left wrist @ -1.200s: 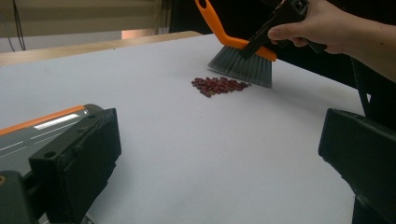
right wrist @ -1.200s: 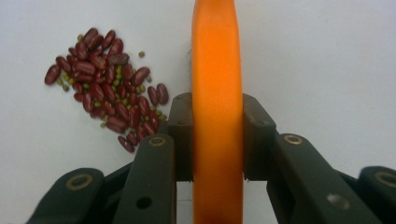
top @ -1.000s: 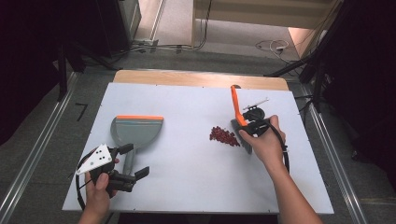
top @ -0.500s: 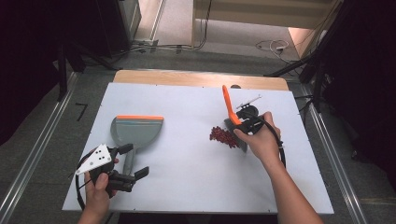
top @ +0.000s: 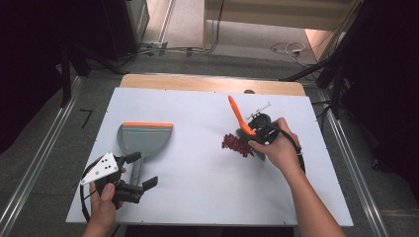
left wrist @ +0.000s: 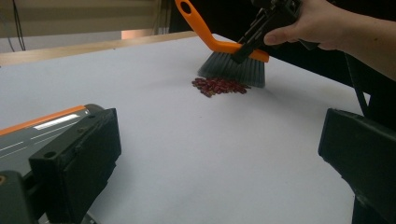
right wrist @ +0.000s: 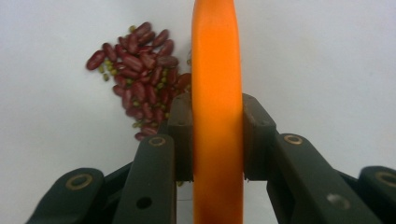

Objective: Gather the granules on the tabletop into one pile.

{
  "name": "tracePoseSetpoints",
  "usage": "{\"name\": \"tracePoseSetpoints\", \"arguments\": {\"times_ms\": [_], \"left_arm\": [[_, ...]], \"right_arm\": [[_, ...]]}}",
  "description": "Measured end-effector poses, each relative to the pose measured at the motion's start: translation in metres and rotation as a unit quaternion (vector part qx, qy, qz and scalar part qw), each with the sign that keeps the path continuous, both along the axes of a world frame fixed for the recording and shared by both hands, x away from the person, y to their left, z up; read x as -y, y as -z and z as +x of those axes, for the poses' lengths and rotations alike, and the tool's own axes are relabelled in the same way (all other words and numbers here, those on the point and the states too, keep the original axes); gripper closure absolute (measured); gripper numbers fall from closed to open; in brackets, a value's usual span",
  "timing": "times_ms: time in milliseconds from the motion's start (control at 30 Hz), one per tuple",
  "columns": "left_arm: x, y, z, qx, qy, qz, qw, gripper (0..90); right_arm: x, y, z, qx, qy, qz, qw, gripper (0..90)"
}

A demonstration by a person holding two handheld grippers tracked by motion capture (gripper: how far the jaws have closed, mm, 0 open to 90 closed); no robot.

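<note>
A: Largest first. What carries everything?

B: The bench [top: 197, 197], a flat, matt white board with a pale wooden strip along its far edge.

A: Next in size?

B: The dustpan [top: 144, 140], on the left half of the bench: a grey plastic scoop, roughly trapezoidal, with an orange lip on its far edge and a grey handle running toward the near side. The left gripper [top: 139, 174] sits at the near left, at the end of that handle, with its jaws spread wide and nothing clamped between them. In the left gripper view the pan's orange edge lies just beside the left jaw.

A: And the brush?

B: The brush [top: 240, 121] stands right of centre, with a curved, glossy orange handle and dense grey bristles resting on the bench. The right gripper [top: 258, 132] is clamped on the handle; the right gripper view shows both black pads pressed flat against the orange plastic.

A: Smallest?

B: The beans [top: 236, 144], a loose heap of small, smooth, dark red ovals with a few tiny green ones mixed in. They lie touching the bristles on the left side, just left of the right gripper and well apart from the dustpan.
</note>
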State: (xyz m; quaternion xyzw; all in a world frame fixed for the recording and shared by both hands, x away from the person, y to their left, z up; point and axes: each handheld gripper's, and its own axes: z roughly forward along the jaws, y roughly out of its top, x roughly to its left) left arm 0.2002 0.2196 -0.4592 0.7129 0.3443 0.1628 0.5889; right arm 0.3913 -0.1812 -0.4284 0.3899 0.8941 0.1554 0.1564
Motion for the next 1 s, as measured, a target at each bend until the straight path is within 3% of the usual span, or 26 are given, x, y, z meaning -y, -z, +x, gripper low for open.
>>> {"name": "tracePoseSetpoints", "arguments": {"times_ms": [100, 200, 300, 433, 533, 600, 667, 867, 933, 1000], "left_arm": [[0.0, 0.0, 0.0, 0.0, 0.0, 0.001, 1.0, 0.3], [0.0, 0.0, 0.0, 0.0, 0.0, 0.0, 1.0, 0.3], [0.0, 0.0, 0.0, 0.001, -0.001, -0.002, 1.0, 0.3], [0.0, 0.0, 0.0, 0.001, -0.001, -0.002, 1.0, 0.3], [0.0, 0.0, 0.0, 0.0, -0.001, 0.0, 1.0, 0.3], [0.0, 0.0, 0.0, 0.0, 0.001, 0.001, 1.0, 0.3], [0.001, 0.0, 0.0, -0.001, 0.001, 0.001, 1.0, 0.3], [0.002, 0.0, 0.0, 0.0, 0.002, 0.001, 1.0, 0.3], [0.001, 0.0, 0.0, -0.001, 0.001, 0.001, 1.0, 0.3], [0.0, 0.0, -0.001, 0.0, 0.0, 0.001, 1.0, 0.3]], "right_arm": [[-0.003, 0.0, -0.003, -0.005, -0.023, 0.003, 0.9997, 68.5], [-0.003, -0.002, -0.004, -0.001, -0.021, 0.0, 0.9998, 68.4], [0.001, -0.006, -0.004, 0.007, -0.019, 0.008, 0.9998, 68.4], [0.005, -0.016, -0.011, 0.012, -0.04, 0.03, 0.9987, 68.5], [0.006, -0.023, -0.022, 0.014, -0.096, 0.046, 0.9942, 68.5], [0.004, -0.025, -0.029, 0.006, -0.14, 0.044, 0.9891, 68.4], [-0.001, -0.025, -0.035, -0.01, -0.163, 0.043, 0.9856, 68.5], [-0.019, -0.012, -0.045, -0.066, -0.233, 0.061, 0.9683, 68.5], [-0.023, -0.004, -0.045, -0.08, -0.236, 0.055, 0.967, 68.4], [-0.023, 0.002, -0.041, -0.08, -0.235, 0.046, 0.9677, 68.5]]}}
